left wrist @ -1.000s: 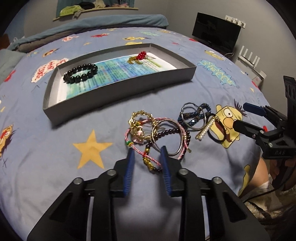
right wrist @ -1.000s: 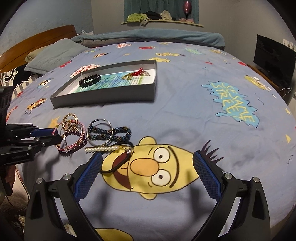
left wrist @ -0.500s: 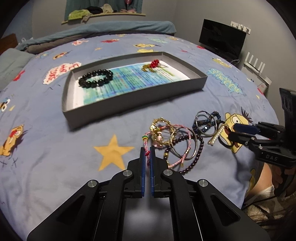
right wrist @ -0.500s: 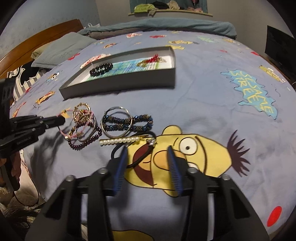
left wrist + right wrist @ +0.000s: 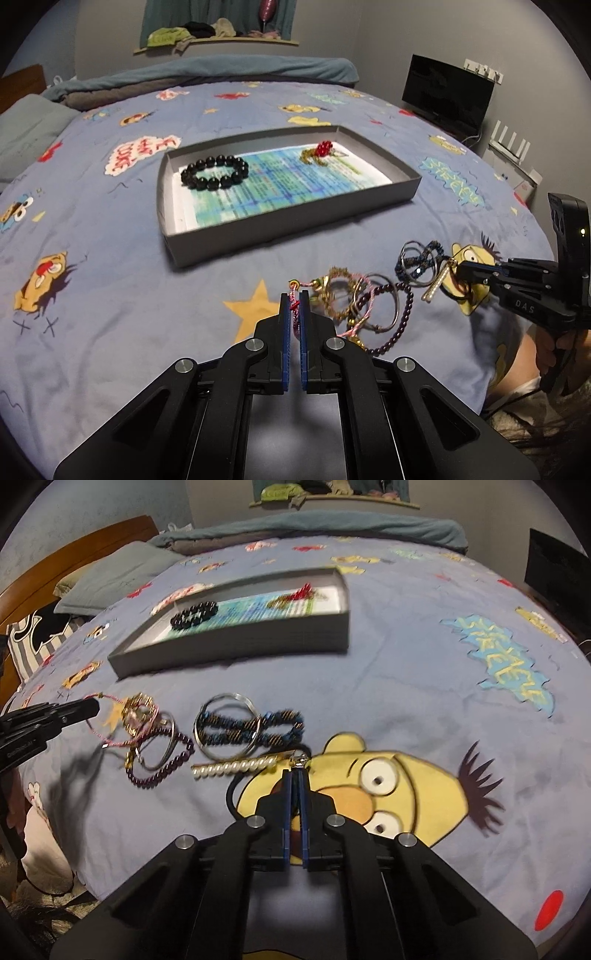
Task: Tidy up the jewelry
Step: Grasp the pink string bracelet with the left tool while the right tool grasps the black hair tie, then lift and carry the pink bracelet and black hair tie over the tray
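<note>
Both grippers had just pinched jewelry on the blue cartoon bedspread (image 5: 110,295): the left gripper (image 5: 294,295) clamped a pink braided cord bracelet (image 5: 294,308), the right gripper (image 5: 294,773) a black cord loop (image 5: 233,794). Next, probably, a lift toward the shallow grey tray (image 5: 280,229).

We're in someone's bedroom: a big bed with a cartoon-print bedspread (image 5: 110,295), pillows (image 5: 110,576) against a wooden headboard (image 5: 74,550) far left, monitor (image 5: 447,92) far right.
</note>
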Available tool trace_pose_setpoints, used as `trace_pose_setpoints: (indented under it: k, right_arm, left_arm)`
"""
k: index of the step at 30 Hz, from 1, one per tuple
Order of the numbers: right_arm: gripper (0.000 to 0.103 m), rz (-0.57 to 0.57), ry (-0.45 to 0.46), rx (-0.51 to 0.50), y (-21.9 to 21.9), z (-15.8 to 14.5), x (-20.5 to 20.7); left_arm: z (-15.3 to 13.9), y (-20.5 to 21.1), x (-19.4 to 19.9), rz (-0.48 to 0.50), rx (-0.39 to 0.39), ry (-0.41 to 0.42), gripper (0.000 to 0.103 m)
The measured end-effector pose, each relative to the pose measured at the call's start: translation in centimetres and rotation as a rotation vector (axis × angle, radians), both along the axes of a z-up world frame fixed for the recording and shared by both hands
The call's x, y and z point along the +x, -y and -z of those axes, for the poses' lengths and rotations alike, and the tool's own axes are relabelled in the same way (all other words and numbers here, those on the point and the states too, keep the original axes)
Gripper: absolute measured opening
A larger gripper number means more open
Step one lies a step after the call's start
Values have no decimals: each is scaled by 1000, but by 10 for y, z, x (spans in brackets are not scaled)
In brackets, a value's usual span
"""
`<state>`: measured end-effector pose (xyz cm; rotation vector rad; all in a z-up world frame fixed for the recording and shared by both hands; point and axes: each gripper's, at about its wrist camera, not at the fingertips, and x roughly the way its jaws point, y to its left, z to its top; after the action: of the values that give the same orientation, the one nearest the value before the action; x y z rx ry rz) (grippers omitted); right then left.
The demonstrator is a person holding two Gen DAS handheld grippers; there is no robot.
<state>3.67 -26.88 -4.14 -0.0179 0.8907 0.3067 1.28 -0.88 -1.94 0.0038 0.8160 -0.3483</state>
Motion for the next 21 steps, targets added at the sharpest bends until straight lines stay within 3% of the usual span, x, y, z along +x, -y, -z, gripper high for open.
trace_pose_setpoints:
  k: [9, 21]
  right_arm:
    - [3, 13, 102, 18, 9, -34, -1]
    - [3, 3, 173, 26, 7, -62, 0]
  left_arm:
    - [-21, -3, -2, 11, -9, 56, 5]
    - [-47, -10, -6, 4, 0, 120, 5]
